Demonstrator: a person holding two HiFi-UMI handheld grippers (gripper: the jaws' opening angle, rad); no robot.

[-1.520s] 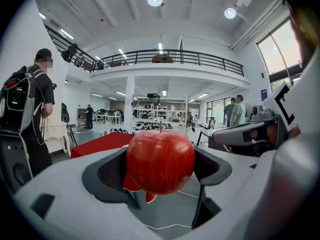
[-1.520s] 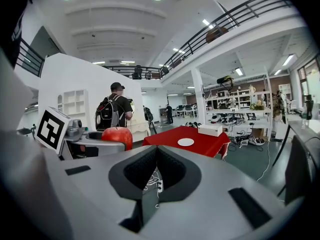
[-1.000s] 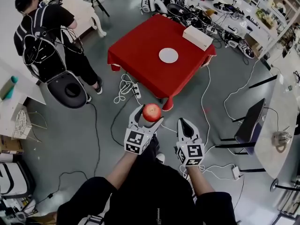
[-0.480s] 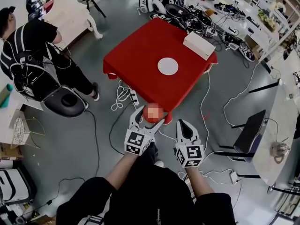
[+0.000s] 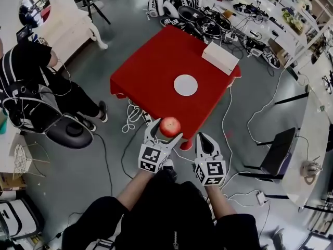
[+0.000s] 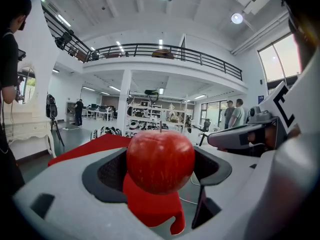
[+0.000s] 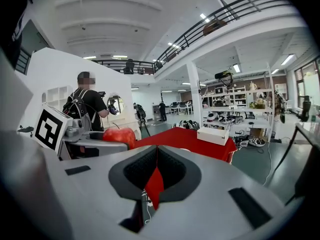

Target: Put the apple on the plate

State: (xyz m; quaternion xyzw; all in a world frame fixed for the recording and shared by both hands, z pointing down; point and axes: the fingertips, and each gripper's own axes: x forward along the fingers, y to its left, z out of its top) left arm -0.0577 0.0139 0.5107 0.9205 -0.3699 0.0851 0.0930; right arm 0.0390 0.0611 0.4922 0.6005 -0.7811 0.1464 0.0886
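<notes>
Head view shows the carrying step: the left gripper (image 5: 167,130) pinches the apple (image 5: 169,125) between its jaws. It holds the apple in the air over the floor, just before the near corner of the red table (image 5: 151,69). The white plate (image 5: 186,85) lies well ahead, near the table's middle. The right gripper (image 5: 204,137) has its jaws pressed together on nothing. The next move, I judge, calls for a reach forward over the plate, then lowering and opening. The apple is nearly round, without a real long axis; its stem points up, so its core stands upright.
</notes>
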